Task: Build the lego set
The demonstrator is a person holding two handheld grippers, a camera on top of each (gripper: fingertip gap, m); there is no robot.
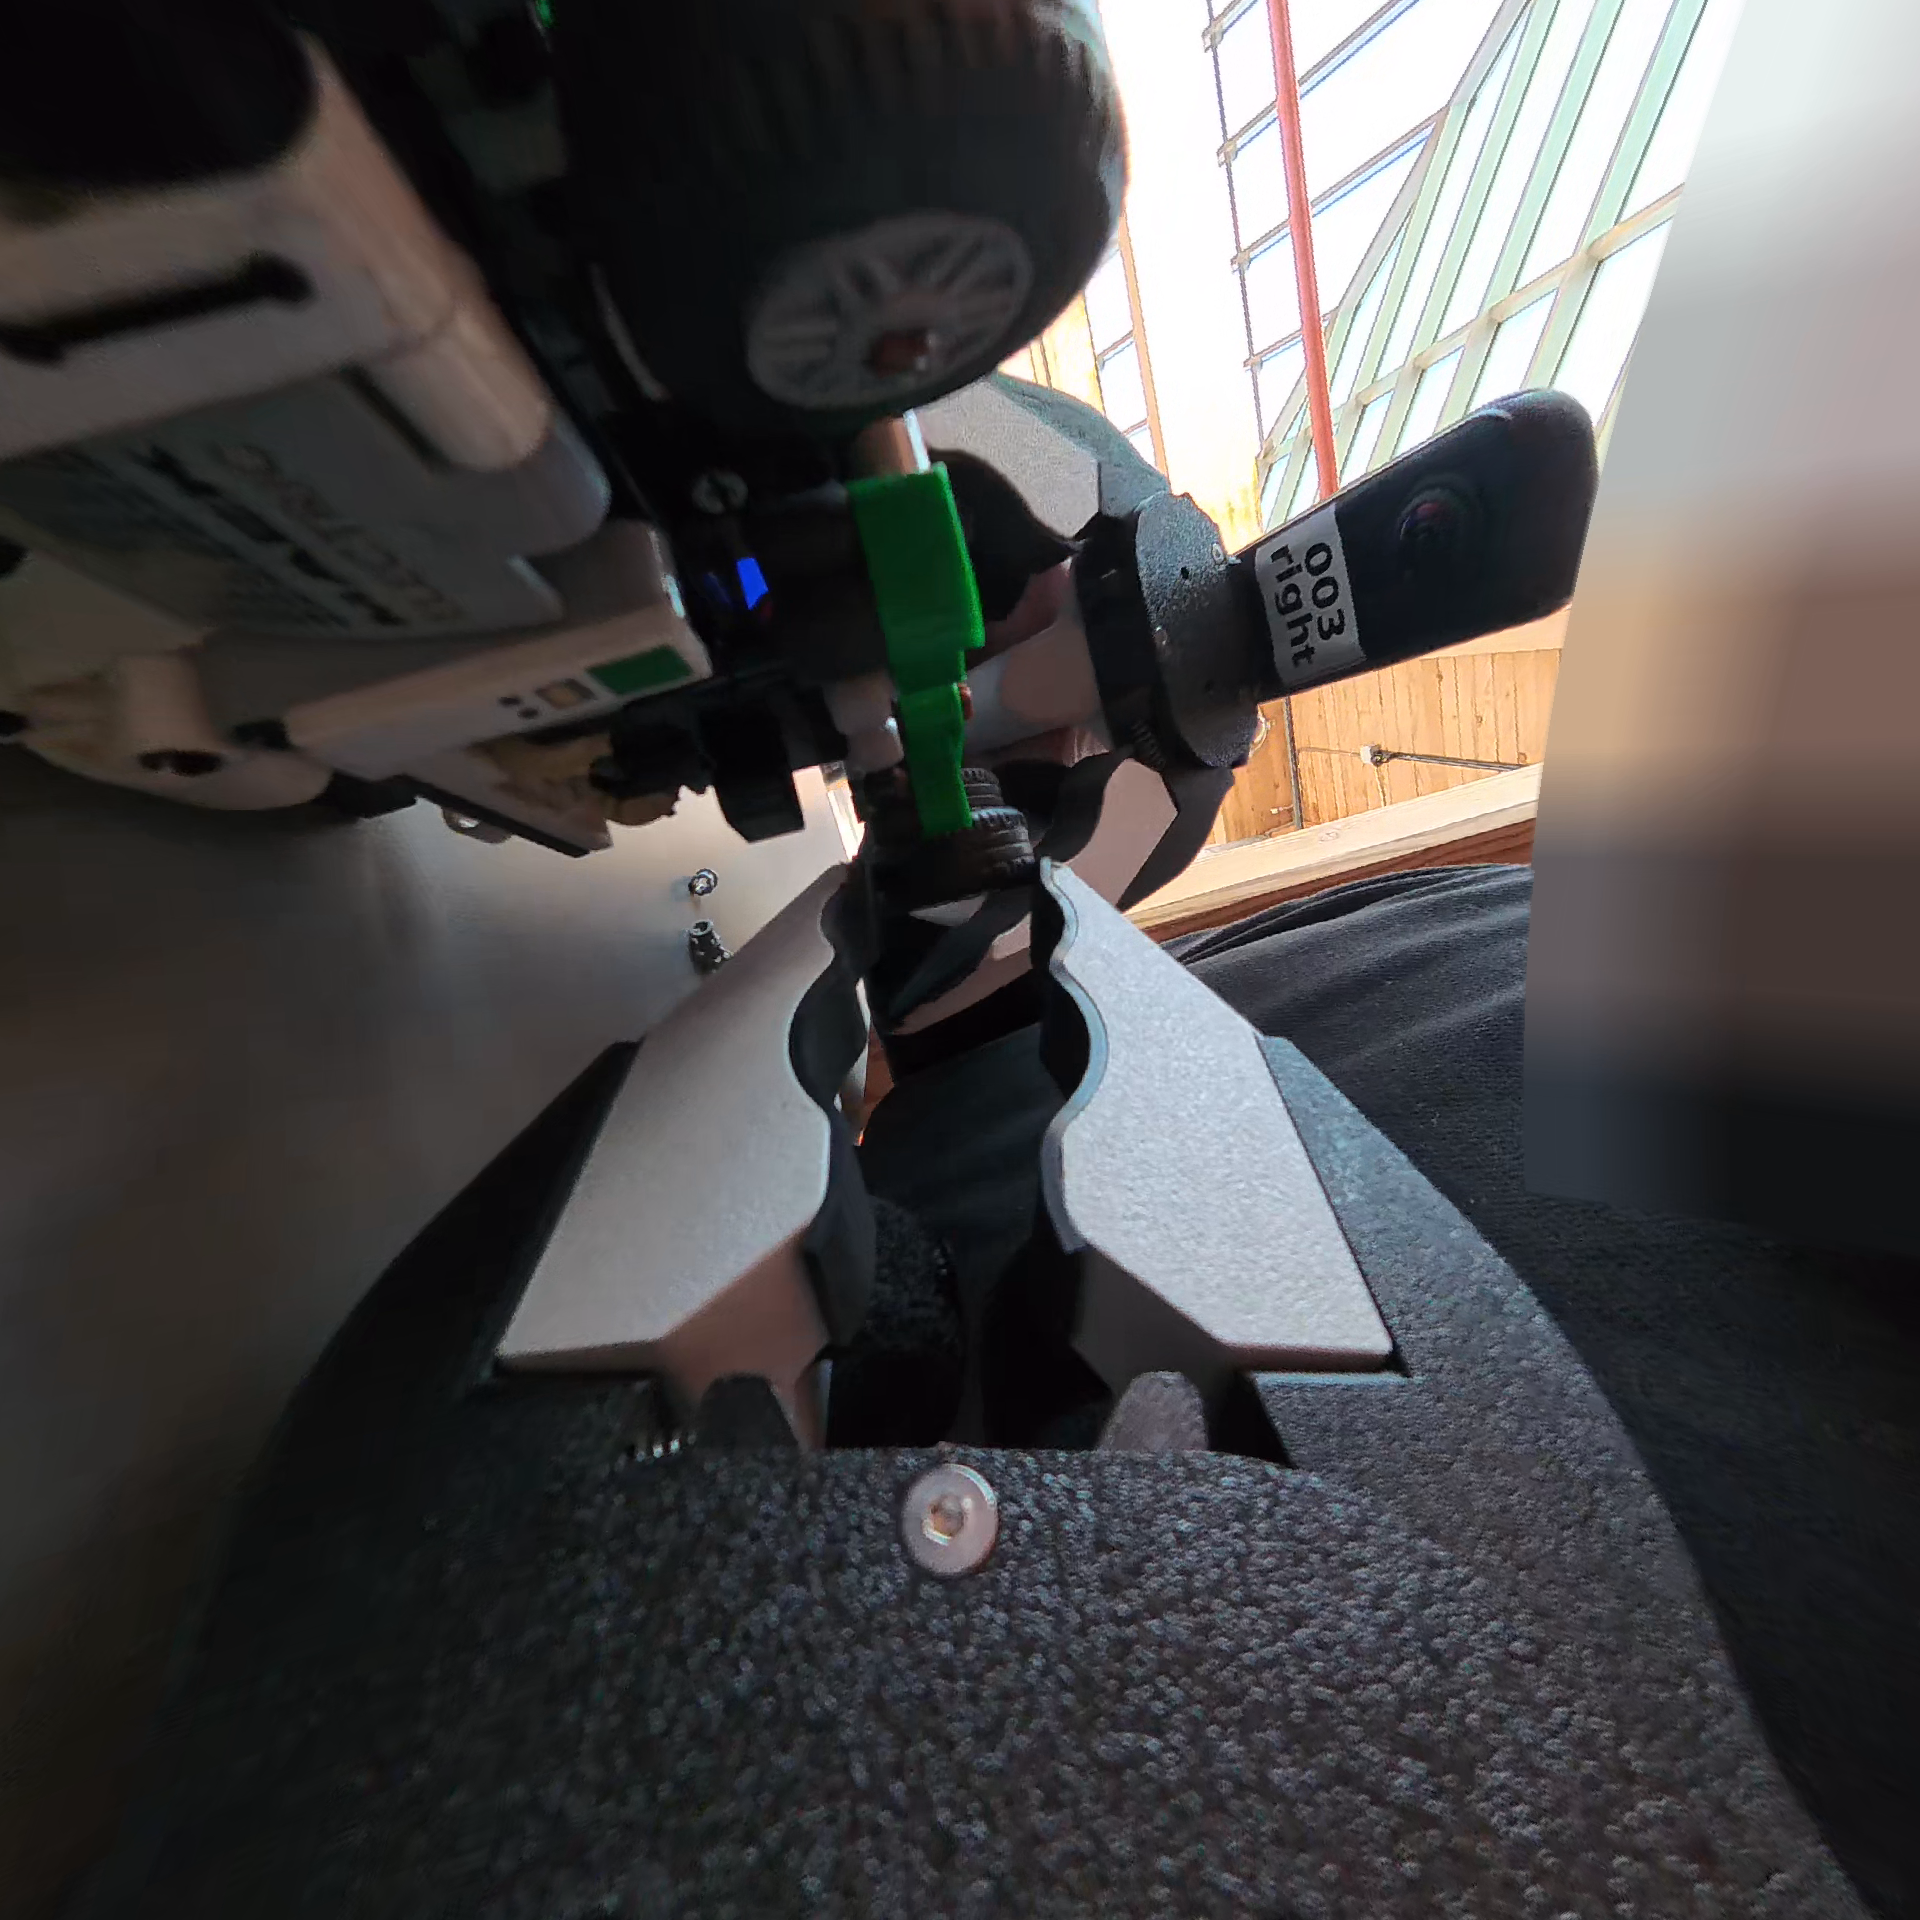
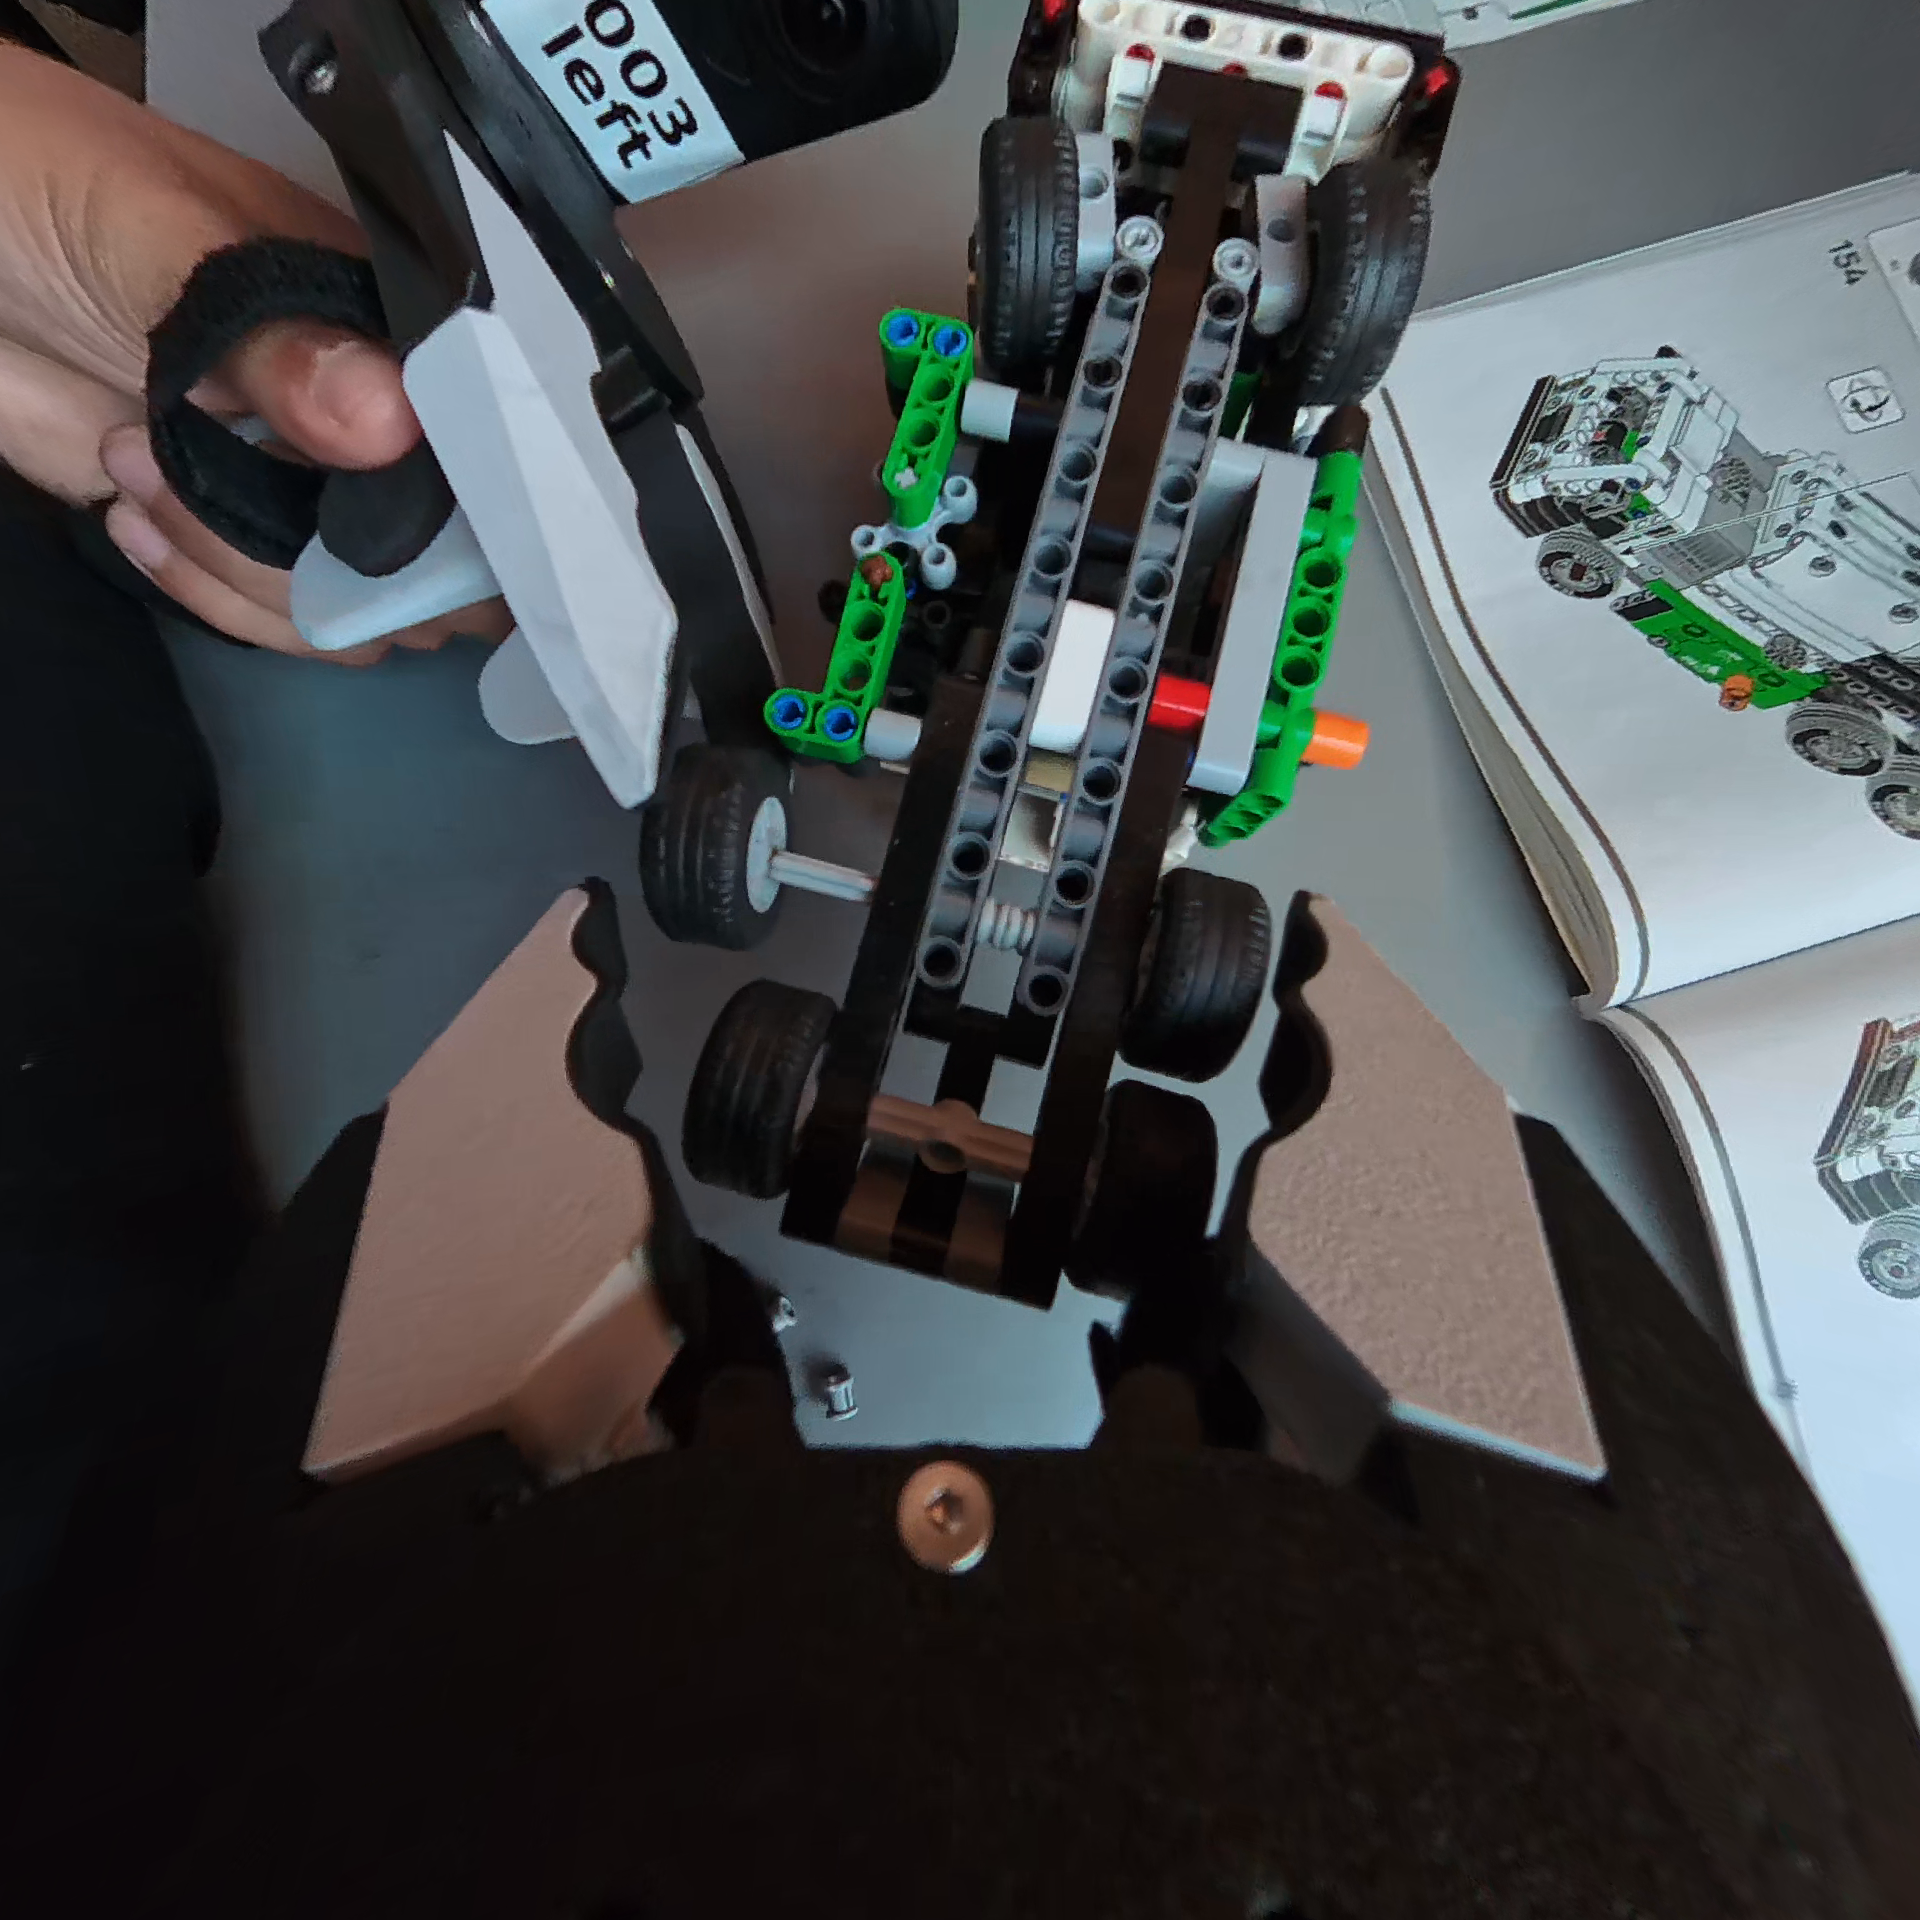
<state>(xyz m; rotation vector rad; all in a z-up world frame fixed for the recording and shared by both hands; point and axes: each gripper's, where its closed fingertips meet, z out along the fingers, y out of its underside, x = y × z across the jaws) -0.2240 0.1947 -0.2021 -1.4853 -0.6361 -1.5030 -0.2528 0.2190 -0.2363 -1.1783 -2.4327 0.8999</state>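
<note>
**Two wrist cameras around one truck model**

The right wrist view looks steeply down on the upturned truck model [image 2: 1101, 665], very close, with the grey counter [image 2: 416, 831] beneath. The left wrist view sits low beside the model [image 1: 436, 436], facing up toward windows [image 1: 1455, 208]. Both views share the model; each also shows the opposite gripper's camera.

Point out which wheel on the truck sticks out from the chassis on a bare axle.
The wheel beside the left gripper's tip: its grey axle shows bare. The other wheels sit tight against the truck.
</note>
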